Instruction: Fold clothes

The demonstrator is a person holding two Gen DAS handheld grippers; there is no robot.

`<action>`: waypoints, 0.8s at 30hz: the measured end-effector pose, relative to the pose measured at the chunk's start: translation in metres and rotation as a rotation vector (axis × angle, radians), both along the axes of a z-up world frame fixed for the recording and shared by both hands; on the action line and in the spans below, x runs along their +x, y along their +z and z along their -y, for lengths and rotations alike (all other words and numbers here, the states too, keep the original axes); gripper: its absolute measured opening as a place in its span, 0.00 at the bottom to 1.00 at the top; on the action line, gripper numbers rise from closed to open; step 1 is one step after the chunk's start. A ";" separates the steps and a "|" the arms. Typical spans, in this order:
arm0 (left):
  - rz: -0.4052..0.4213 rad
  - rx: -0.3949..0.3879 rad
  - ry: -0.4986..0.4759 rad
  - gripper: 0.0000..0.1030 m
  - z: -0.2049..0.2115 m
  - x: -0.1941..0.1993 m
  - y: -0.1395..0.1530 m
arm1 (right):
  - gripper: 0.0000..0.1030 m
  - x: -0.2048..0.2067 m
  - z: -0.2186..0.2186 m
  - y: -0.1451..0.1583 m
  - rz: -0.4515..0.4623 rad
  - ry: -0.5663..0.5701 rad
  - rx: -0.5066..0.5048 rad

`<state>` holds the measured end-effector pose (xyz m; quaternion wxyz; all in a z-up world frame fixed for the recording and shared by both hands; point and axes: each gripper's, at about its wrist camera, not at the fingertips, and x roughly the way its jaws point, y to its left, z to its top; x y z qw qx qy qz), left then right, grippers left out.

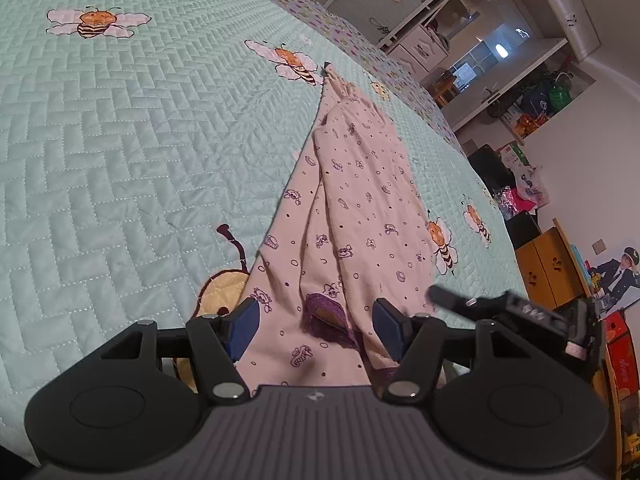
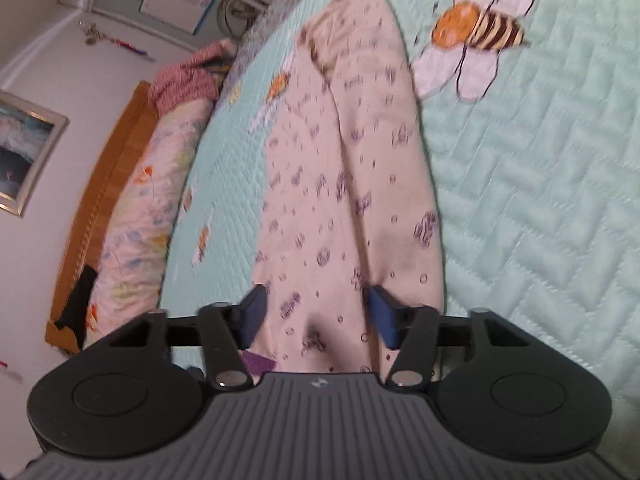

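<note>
A bed is covered by a mint-green quilted bedspread (image 1: pixel 120 160), stitched in a herringbone pattern and printed with bees on white flowers. A pale pink garment (image 1: pixel 352 200) with small purple prints is laid on it in long folds running from near to far, with a purple trim at its near end. In the right wrist view, a floral duvet (image 2: pixel 140 208) is seen along the left edge of the bed, against a wooden headboard (image 2: pixel 100 184).

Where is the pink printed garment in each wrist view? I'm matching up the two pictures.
Left wrist: pink printed garment runs from centre down between the jaws.
Right wrist: it fills the centre, top to bottom.
Shared landmark: the green bee-print quilt under it.
</note>
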<state>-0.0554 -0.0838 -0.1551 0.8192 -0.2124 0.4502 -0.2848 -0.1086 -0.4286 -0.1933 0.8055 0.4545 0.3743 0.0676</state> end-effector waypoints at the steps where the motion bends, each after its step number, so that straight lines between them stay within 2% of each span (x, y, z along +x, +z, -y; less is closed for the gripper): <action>1: -0.004 0.000 0.002 0.64 0.000 0.001 0.000 | 0.45 0.001 -0.003 0.000 -0.005 0.010 -0.018; 2: -0.010 0.000 0.005 0.64 -0.001 0.002 -0.002 | 0.38 0.001 -0.005 0.000 -0.008 0.020 -0.033; 3: -0.017 -0.001 0.008 0.64 -0.002 0.003 -0.003 | 0.23 0.002 -0.006 0.000 -0.008 0.028 -0.039; 5: -0.026 0.000 0.013 0.64 -0.002 0.004 -0.004 | 0.00 0.002 -0.008 0.003 0.001 0.037 -0.045; 7: -0.019 0.007 0.009 0.64 -0.002 0.002 -0.003 | 0.00 -0.003 -0.005 0.010 0.037 0.020 -0.036; 10: 0.048 0.043 -0.034 0.66 0.004 -0.003 0.005 | 0.00 -0.015 0.004 0.020 0.083 -0.029 -0.030; 12: 0.075 0.065 -0.066 0.68 0.010 -0.006 0.008 | 0.00 -0.019 0.010 0.018 0.053 -0.043 -0.076; 14: 0.062 0.070 -0.073 0.68 0.015 -0.006 0.007 | 0.00 -0.020 0.013 0.008 0.014 -0.054 -0.095; 19: 0.023 0.073 -0.044 0.68 0.025 0.001 0.003 | 0.04 -0.023 0.018 -0.010 0.004 -0.071 -0.038; 24: 0.071 0.108 -0.052 0.68 0.040 0.004 0.006 | 0.09 -0.027 0.021 -0.019 0.019 -0.072 0.042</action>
